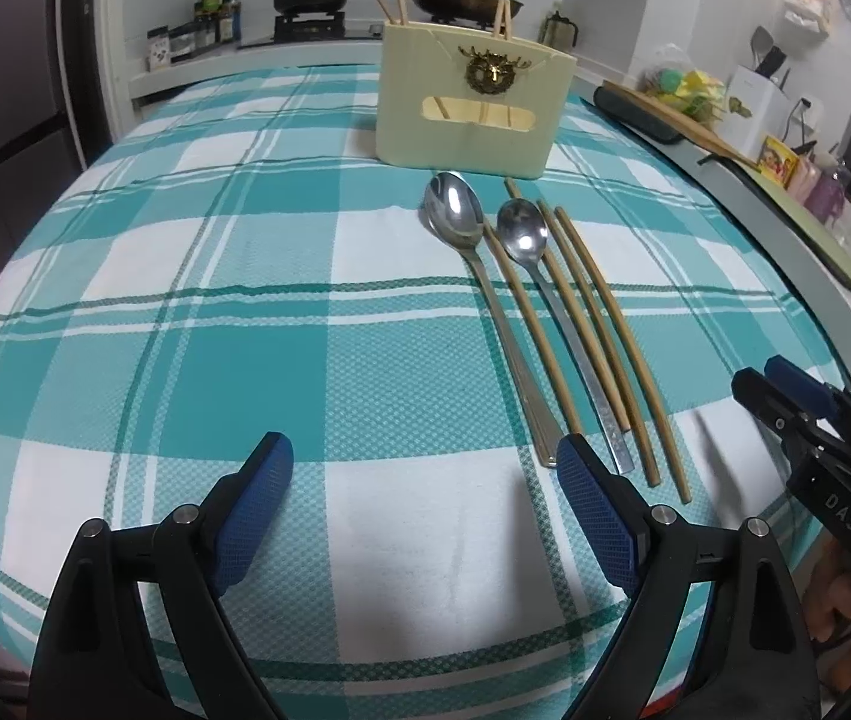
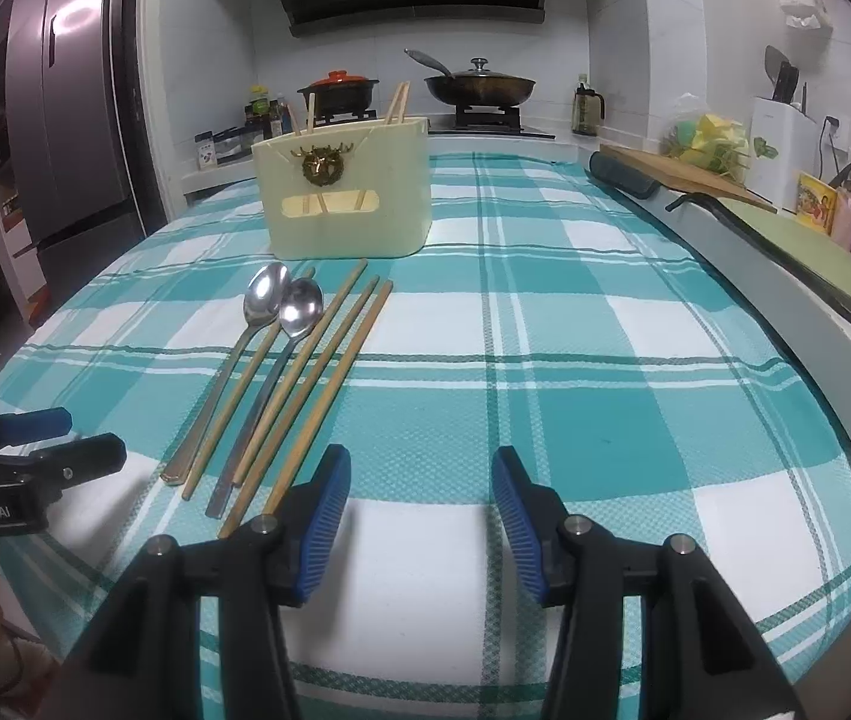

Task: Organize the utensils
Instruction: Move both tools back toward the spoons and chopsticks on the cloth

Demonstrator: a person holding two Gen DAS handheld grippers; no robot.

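Two steel spoons, a larger one and a smaller one, lie on the teal checked tablecloth among several wooden chopsticks. Their handles point toward me. Behind them stands a cream utensil holder with a gold deer ornament and a few chopsticks inside. My left gripper is open and empty, its right finger just in front of the larger spoon's handle end. My right gripper is open and empty, to the right of the chopsticks and spoons. The holder stands beyond them.
A grey counter edge curves along the right, bearing a cutting board, a green mat and a knife block. Two pans sit on the stove at the back. A fridge stands left. Each gripper shows in the other's view.
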